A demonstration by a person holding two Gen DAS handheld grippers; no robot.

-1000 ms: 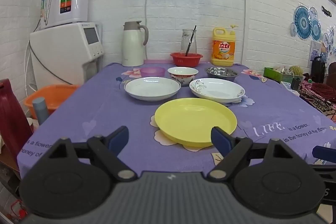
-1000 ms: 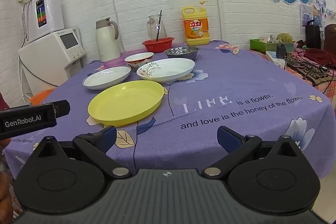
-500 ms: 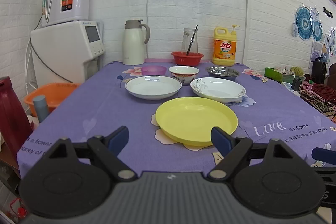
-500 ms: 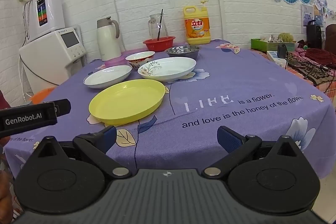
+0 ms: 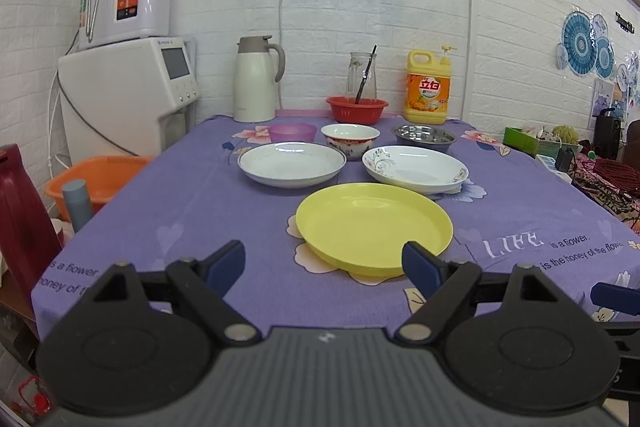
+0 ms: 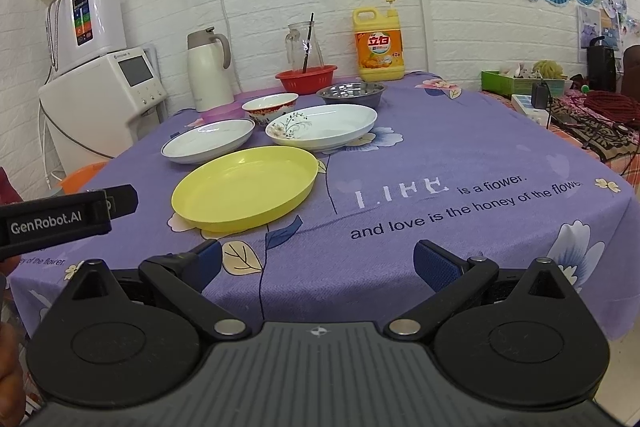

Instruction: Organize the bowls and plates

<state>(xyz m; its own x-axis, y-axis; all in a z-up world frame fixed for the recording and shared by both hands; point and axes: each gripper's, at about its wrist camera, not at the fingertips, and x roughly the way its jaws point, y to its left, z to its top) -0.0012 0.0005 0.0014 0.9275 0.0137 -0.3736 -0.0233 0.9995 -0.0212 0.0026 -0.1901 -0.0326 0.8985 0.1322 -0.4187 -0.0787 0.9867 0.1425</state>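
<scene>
Both sets of jaws spread wide, nothing between them: left gripper (image 5: 323, 263) and right gripper (image 6: 316, 261) hovering off the near edge of the table (image 5: 188, 211), blue textured pads facing inward, clear of every dish

Scanning left to right across the purple flowered cloth: small translucent purple bowl (image 5: 292, 131) at the back left, round and upright; plain white plate (image 5: 292, 165) just in front of it, glossy, shallow, lying flat; red-patterned white bowl (image 5: 350, 138) behind the gap between the two white dishes, mouth up; yellow plate (image 5: 374, 227) nearest the grippers, matte plastic, round with a raised rim, flat on the cloth; white vine-patterned plate (image 5: 416, 169) beyond it to the right, oval, long axis running left-right; shiny steel bowl (image 5: 424, 137) behind that, upright

Along the wall: cream thermos jug (image 5: 256, 79), red plastic basket (image 5: 357, 107) with a glass jug behind it, orange detergent bottle (image 5: 428, 87)
</scene>
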